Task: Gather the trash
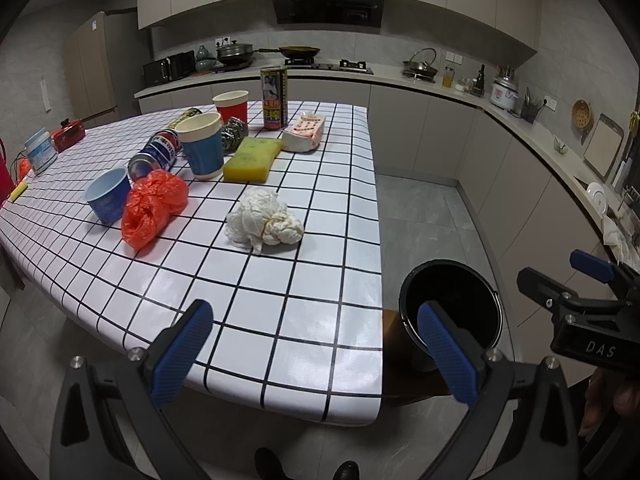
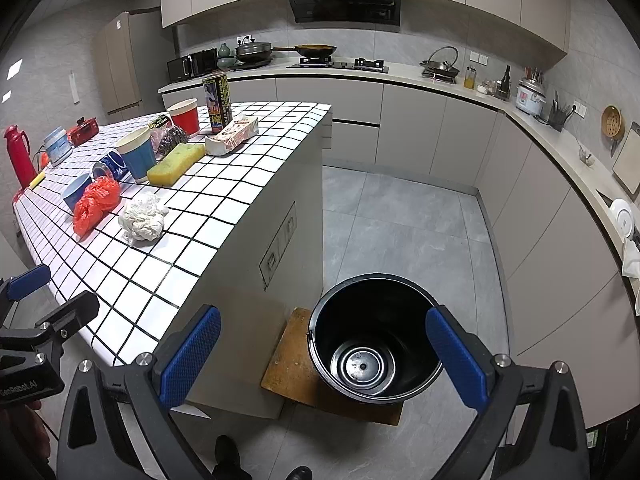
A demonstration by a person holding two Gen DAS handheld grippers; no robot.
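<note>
Counter [image 1: 304,320]: white covering with a black grid, carrying all the clutter toward its far half; near edge bare.

Black round plastic bucket [image 2: 372,344]: stands on a flat wooden board [image 2: 288,364] on the floor, just beside the counter's right end wall; nothing inside.

Left claw [image 1: 316,344]: blue-padded fingers spread wide, holding nothing, above the counter's near right corner.

Right claw [image 2: 324,352]: fingers likewise wide apart, holding nothing, over the bucket's mouth.

Yellow rectangular sponge [image 1: 252,159]: lies mid-counter, beside a blue paper cup with white rim [image 1: 202,148].

Crumpled white paper wad [image 1: 264,220]: lies apart from the rest, nearest the near edge, right of a scrunched orange plastic bag [image 1: 154,208].

Small blue paper bowl [image 1: 108,194]: touches the bag on its left.

Tall printed can [image 1: 274,98]: upright near the far edge.
</note>
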